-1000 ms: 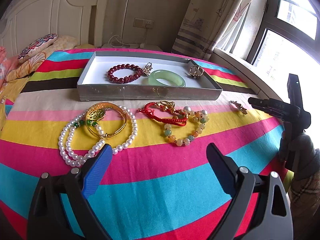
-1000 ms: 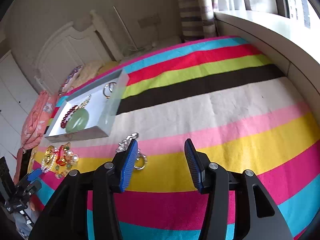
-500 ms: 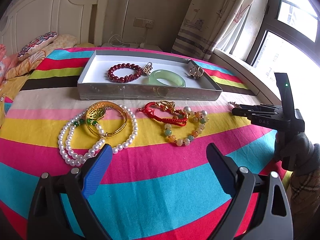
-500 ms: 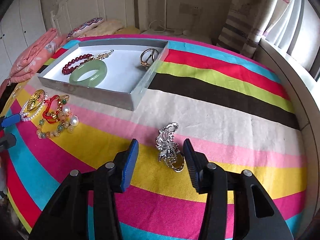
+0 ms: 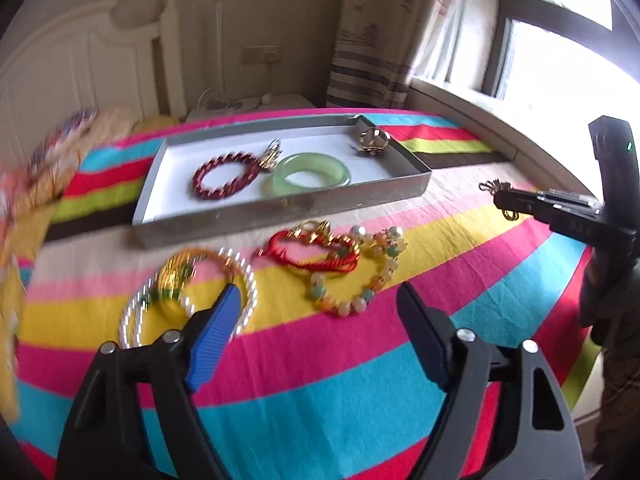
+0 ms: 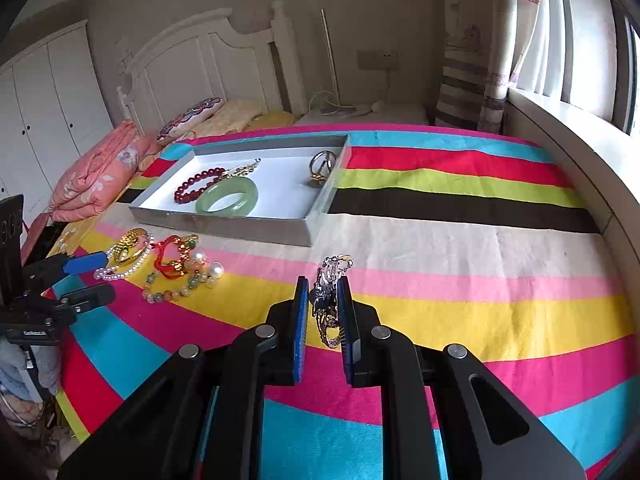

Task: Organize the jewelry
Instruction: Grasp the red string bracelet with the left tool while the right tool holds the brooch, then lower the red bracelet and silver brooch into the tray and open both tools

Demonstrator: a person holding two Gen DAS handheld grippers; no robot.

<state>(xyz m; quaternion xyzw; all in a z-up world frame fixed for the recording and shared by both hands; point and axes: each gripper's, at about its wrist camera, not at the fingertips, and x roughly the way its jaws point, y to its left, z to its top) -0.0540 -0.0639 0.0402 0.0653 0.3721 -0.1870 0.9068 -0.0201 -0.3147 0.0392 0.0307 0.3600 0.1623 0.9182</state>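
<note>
Pick step: our right gripper is clamped on the silver charm, prob. still touching the bed. Left gripper is apart, idle. Next we lift and carry it to the tray.

- The right gripper, rising from six o'clock, has its blue-padded fingers closed narrowly around a silver and gold brooch on a striped bedspread.
- At eleven o'clock, a grey tray holds a green jade bangle, a dark red bead bracelet touching it, and a ring near the tray's right wall.
- At nine o'clock, a pearl strand, a red cord bracelet and a pastel bead bracelet lie clustered just before the tray.
- The left gripper sits at the nine o'clock edge, fingers apart, beside the pearls.
</note>
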